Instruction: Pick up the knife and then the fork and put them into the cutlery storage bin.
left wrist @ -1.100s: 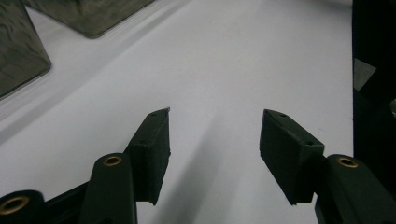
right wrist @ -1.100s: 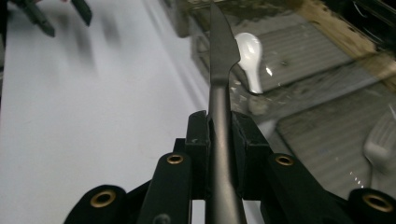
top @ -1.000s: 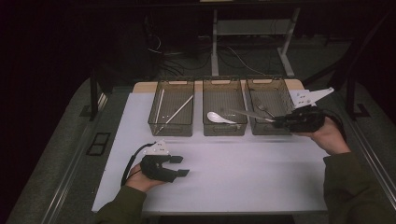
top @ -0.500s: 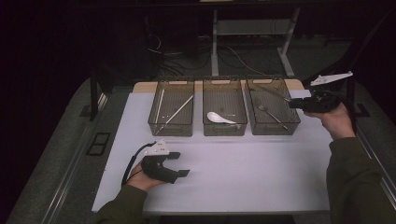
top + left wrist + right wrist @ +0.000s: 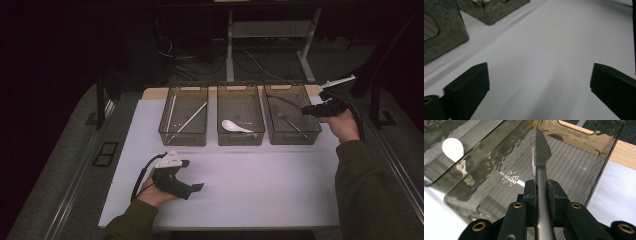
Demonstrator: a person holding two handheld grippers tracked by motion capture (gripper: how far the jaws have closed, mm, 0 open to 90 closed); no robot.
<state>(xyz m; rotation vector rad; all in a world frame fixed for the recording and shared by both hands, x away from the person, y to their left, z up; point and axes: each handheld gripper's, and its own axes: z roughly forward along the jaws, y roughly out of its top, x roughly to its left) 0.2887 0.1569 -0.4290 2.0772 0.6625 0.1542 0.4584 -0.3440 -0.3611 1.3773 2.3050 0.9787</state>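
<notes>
My right gripper (image 5: 314, 110) hovers over the right rim of the right-hand bin (image 5: 292, 139). In the right gripper view this gripper (image 5: 540, 187) is shut on the handle of a flat metal utensil (image 5: 540, 152), which points out over the bin's ribbed floor. In the high view the utensil (image 5: 286, 101) slants left over the bin. A metal spoon (image 5: 289, 120) lies inside that bin. My left gripper (image 5: 192, 175) rests on the white table (image 5: 260, 185) at the front left, jaws wide apart. Nothing lies between its fingers (image 5: 469, 85).
Three smoky plastic bins stand in a row at the back. The left bin (image 5: 184, 137) holds chopsticks (image 5: 190, 120). The middle bin (image 5: 240, 139) holds a white spoon (image 5: 235, 126), also seen as a white spoon (image 5: 452, 148) at left. A wooden strip (image 5: 622, 151) runs behind the bins.
My right gripper rose from the right bin's front corner, swung up and to the right, then drifted back a little left. The left gripper stayed put.
</notes>
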